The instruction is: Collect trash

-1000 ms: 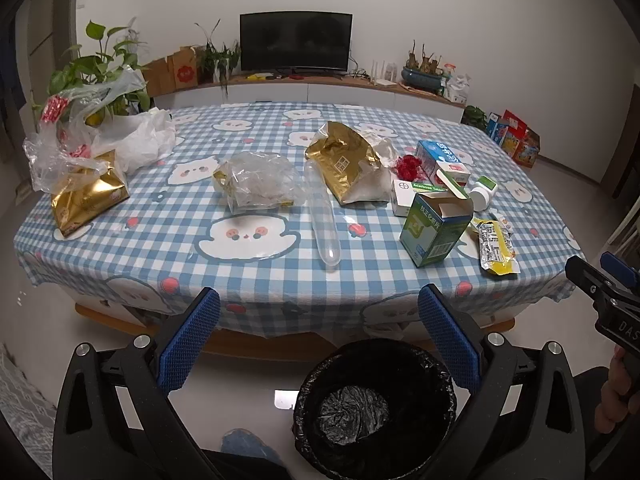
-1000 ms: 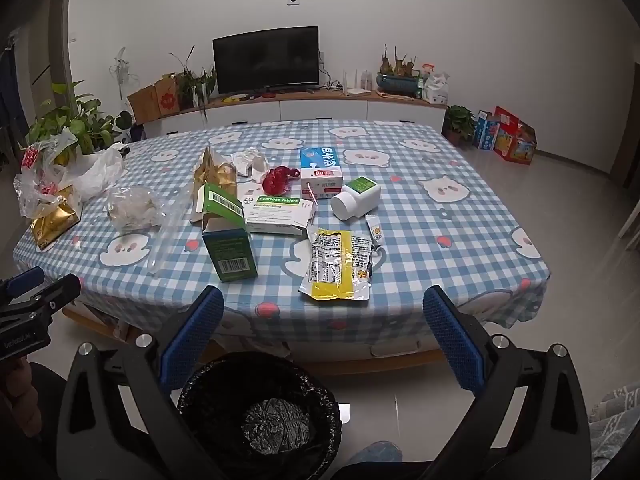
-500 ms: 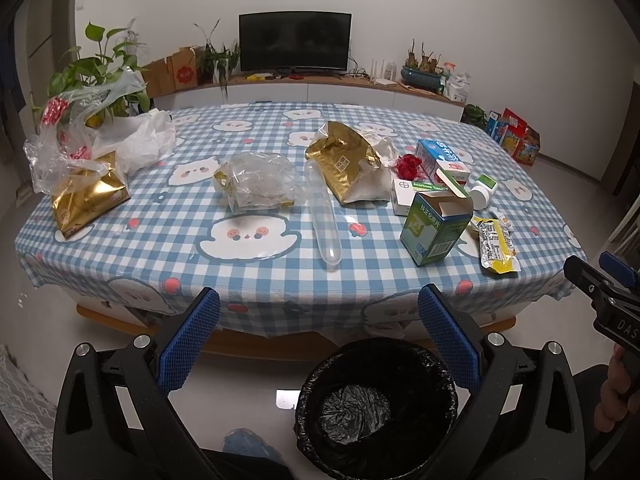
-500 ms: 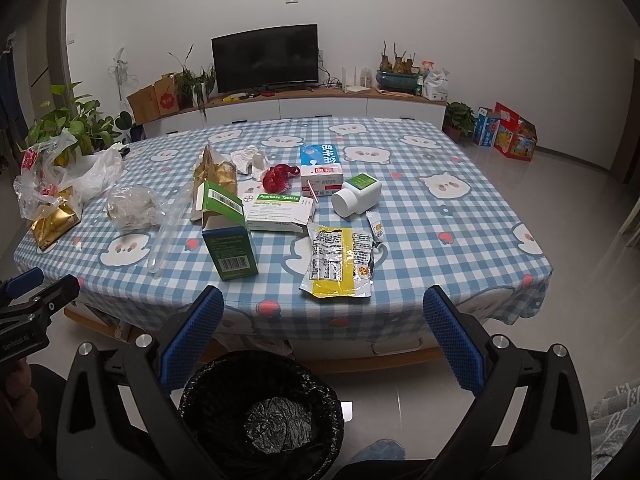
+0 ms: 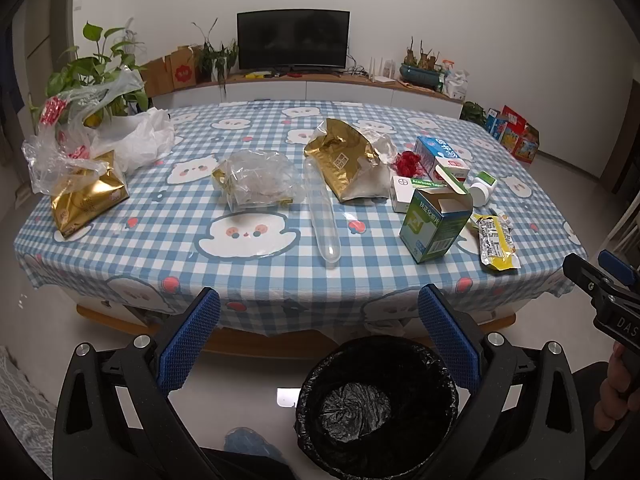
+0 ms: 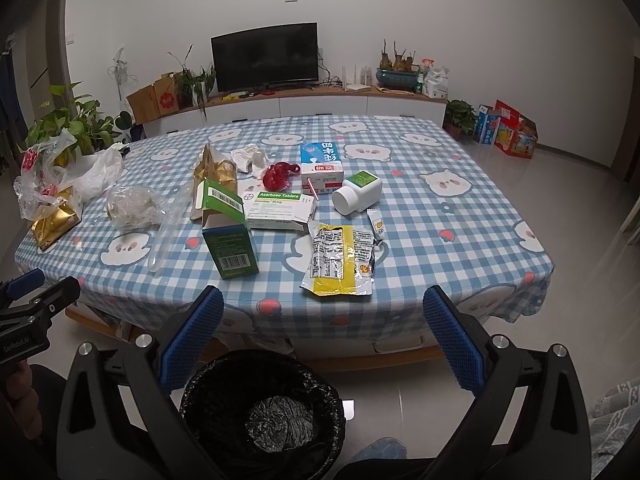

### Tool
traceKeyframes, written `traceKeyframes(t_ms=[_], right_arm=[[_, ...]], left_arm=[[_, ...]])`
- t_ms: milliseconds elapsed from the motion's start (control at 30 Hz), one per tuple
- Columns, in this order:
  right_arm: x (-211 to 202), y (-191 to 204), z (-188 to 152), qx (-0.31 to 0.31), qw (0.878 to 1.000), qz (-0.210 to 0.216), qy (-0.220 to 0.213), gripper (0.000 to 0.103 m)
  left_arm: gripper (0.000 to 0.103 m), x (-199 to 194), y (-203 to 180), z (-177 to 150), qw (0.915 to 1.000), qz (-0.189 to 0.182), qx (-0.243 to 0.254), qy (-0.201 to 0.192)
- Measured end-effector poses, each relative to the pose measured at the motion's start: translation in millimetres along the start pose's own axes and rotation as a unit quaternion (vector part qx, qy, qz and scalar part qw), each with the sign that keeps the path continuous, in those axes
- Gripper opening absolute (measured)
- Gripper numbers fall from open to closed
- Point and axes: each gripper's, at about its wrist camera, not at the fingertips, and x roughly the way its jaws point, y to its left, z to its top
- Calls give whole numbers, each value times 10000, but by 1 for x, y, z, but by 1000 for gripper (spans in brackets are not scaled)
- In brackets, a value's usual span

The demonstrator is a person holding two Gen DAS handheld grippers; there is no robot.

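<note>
Grippers come first in both wrist views: the left gripper [image 5: 319, 328] and the right gripper [image 6: 323, 326] each hold their blue, ribbed pads wide apart with nothing between them, poised short of the tabletop [image 6: 460, 208], likely so that either can reach in for a piece. Just below them on the floor stands the bin [image 5: 376, 404], round and lined with crinkled black plastic, set against the near edge of the tabletop, presumably so that trash has only a short way to drop. Nearest the bin on the checked cloth lie a flattened yellow and silver foil packet [image 6: 340, 260], an upright green carton [image 6: 230, 236] with its flap open, and a long clear plastic tube [image 5: 322, 212], smooth and rounded at its near end. Beyond the carton sit a flat white tablet box [image 6: 280, 208], a white bottle [image 6: 356, 194] lying on its side, a red crumpled wrapper [image 6: 278, 172] and a blue and white box [image 6: 320, 158]. Left of the tube rest a wad of clear film [image 5: 256, 180] and a creased gold bag [image 5: 344, 160], soft things that should crush easily when pinched. Farthest left from the bin, a second gold bag [image 5: 86, 200] sits under loose plastic bags [image 5: 100, 140]. None of it looks collected yet.
</note>
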Motion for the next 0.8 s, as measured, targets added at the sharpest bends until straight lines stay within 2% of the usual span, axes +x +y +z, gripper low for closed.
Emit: traceKeyframes(t_ms=[800], right_arm=[[0, -1, -1, 30, 10000, 18, 23, 95]], left_arm=[[97, 3, -1, -3, 10000, 25, 42, 63]])
